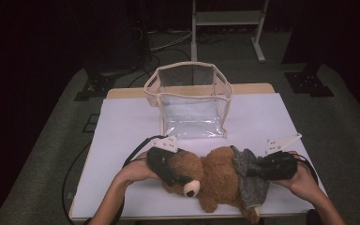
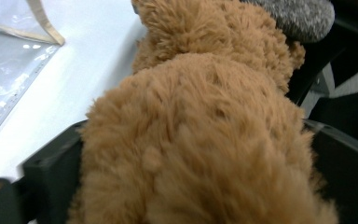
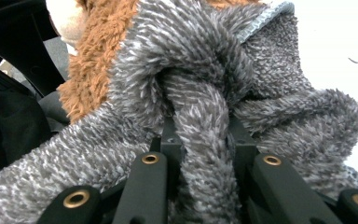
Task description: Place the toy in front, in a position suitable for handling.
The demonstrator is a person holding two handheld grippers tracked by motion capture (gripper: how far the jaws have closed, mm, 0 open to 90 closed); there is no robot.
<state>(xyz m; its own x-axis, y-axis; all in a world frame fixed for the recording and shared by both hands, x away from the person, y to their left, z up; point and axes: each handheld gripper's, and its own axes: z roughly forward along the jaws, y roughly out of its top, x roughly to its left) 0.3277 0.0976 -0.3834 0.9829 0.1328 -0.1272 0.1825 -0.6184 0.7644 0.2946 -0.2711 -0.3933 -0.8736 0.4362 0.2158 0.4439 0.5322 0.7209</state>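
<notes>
Item: L gripper (image 1: 180,178), jaws wide apart either side of teddy bear (image 1: 211,180) head, not squeezing. R gripper (image 1: 253,172) clamped on fold of grey sweater (image 1: 248,180). Bear lies on table (image 1: 122,126) near front edge; tan, shaggy fur. Clear bag (image 1: 192,101) behind, empty. Bagging not begun, prob. next.
</notes>
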